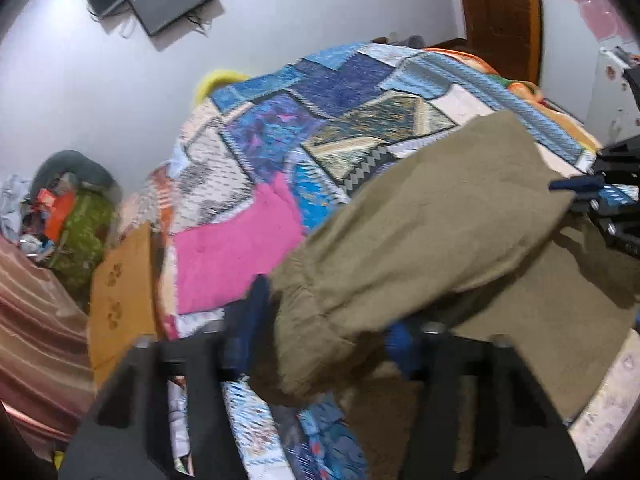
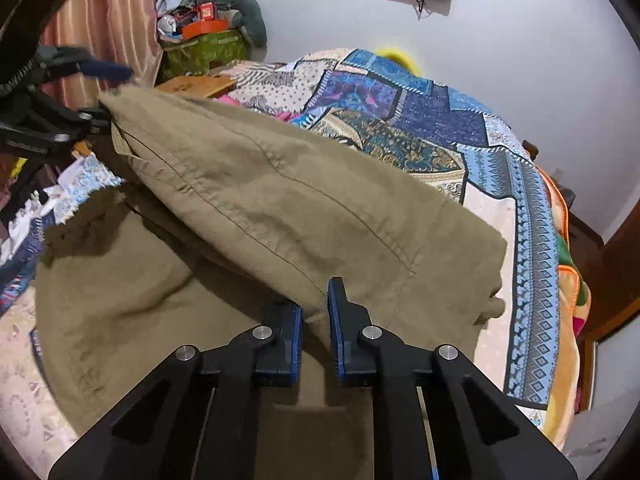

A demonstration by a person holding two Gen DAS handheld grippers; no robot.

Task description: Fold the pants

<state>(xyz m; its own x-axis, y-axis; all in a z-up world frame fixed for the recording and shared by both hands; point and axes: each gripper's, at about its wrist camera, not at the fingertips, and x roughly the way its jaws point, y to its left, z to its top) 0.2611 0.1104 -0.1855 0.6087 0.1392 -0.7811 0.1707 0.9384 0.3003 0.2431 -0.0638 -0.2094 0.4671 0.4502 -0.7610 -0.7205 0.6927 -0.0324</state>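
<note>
Olive-khaki pants [image 2: 256,200] lie on a patchwork bedspread, with one end lifted and folded over the rest. My right gripper [image 2: 315,312] is shut on the near hem edge of the lifted part. My left gripper [image 1: 324,320] has its blue pads wide apart with the other end of the pants [image 1: 420,232] lying across them; its grip is not clear. In the right wrist view the left gripper [image 2: 102,96] shows at the upper left, at the far corner of the pants. In the left wrist view the right gripper [image 1: 588,192] shows at the right edge.
The patchwork bedspread [image 2: 420,120] covers the bed. A pink cloth [image 1: 236,244] lies on it beyond the pants. A cardboard box [image 1: 120,296], a cluttered green bag [image 2: 204,52] and a striped curtain [image 2: 100,28] stand beside the bed. A wooden headboard [image 1: 500,12] is at the far end.
</note>
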